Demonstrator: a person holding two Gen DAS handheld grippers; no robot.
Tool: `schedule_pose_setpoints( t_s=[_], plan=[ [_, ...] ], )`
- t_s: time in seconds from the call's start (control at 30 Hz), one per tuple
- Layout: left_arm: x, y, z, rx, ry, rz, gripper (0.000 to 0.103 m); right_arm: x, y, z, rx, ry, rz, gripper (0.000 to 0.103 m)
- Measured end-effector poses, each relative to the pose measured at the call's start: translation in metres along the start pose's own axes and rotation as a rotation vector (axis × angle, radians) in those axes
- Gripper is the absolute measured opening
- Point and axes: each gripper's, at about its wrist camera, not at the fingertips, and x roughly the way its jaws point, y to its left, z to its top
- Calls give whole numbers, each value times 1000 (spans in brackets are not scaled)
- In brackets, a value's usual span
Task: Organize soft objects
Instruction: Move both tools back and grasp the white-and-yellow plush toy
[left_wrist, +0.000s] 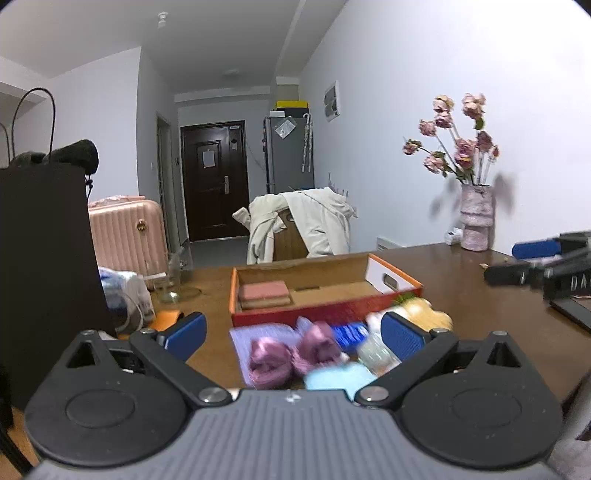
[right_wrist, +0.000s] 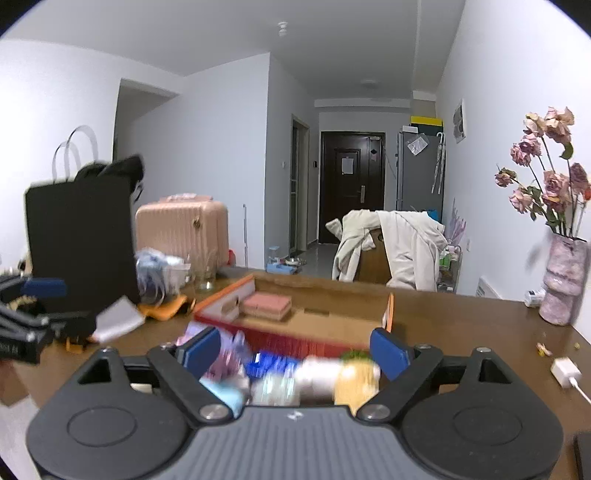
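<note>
L gripper jaws wide apart, nothing clamped, blue pads clear of the items. R gripper jaws also apart, nothing pinched; in L wrist view it shows at 3 o'clock, over the tabletop.

Soft objs sit in a blurry pile on the brown table, just in front of both grippers, near side of the orange box. Pile in L view: two mauve bundles at center on a lilac cloth; light blue piece at 6 o'clock of them; blue striped item at 2 o'clock; pale clear-ish item beside R pad; yellow plush at 3 o'clock, touching box's near right corner. Motion blur, exact types can't tell.

R view: same pile between the fingers, light blue piece at 8 o'clock, white roll center, yellow plush at 4 o'clock.

Box is open-top, shallow; a pink folded cloth stack lies in its left end, rest of the floor bare cardboard.

Bkgd: black bag at 9 o'clock, pink suitcase behind it, glass jar near box's left. Vase w/ dried roses at 2 o'clock on table's far edge. White charger at 3 o'clock in R view. Chair w/ cream coat beyond table at 12 o'clock, dark door further back.
</note>
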Motion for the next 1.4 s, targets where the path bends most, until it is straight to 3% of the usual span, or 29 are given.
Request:
schedule_pose_setpoints(
  t_s=[0.3, 0.6, 0.8, 1.07, 1.2, 1.33, 1.37, 1.4],
  plan=[
    [-24, -26, -34, -19, 33, -22, 103, -29, 21, -66, 41, 80, -24, 90],
    [-2, -37, -33, -22, 65, -43, 103, -19, 3, -73, 78, 72, -41, 90],
    [46, -47, -31, -56, 116, -63, 103, 23, -22, -69, 81, 134, -65, 88],
    [125, -68, -23, -51, 212, -114, 103, 110, -58, -58, 98, 214, -101, 81],
    [156, -70, -13, -57, 226, -126, 103, 151, -72, -55, 106, 258, -92, 68],
    [187, -72, -8, -64, 250, -133, 102, 178, -81, -54, 116, 282, -87, 68],
    [194, -72, -7, -67, 258, -138, 102, 184, -82, -54, 109, 291, -89, 64],
    [200, -74, -7, -69, 263, -143, 101, 188, -83, -55, 107, 296, -83, 51]
  ],
)
